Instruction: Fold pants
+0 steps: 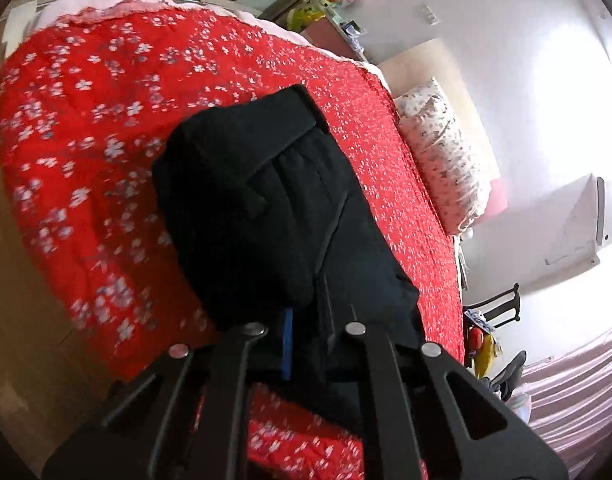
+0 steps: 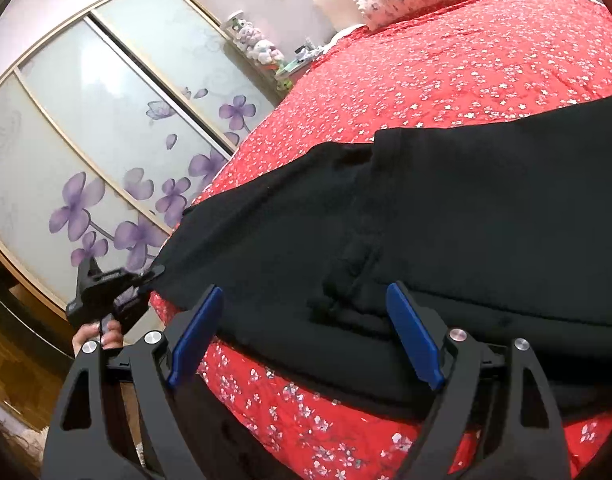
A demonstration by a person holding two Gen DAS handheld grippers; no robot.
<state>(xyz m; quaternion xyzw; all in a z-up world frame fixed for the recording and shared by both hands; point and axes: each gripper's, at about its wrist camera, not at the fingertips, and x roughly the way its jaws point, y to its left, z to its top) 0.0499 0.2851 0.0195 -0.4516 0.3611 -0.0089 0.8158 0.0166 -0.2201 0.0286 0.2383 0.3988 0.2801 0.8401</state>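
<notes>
The black soft-fabric pants (image 2: pixel 426 220) lie spread across the red flower-printed quilt (image 2: pixel 446 60) of the bed, their near edge running along the quilt's near side. My left gripper (image 1: pixel 302 336) is pinched nearly shut on the pants' cloth at the end nearest the purple-flowered sliding wardrobe doors (image 2: pixel 106 140); in the right wrist view it (image 2: pixel 148 276) bites that corner right at the quilt's edge, and only a sliver of blue pad shows between the dark folds. My right gripper (image 2: pixel 302 340) stands wide open and holds nothing, its blue pads (image 2: pixel 414 336) straddling the pants' near edge above the quilt. I judge the step in hand to be taking the second hold before lifting for a fold. To do it well, I should push the right gripper forward until every layer of the edge sits between the pads, avoid catching the quilt beneath, then close firmly. Both holds should rise together so the cloth stays taut and even.
</notes>
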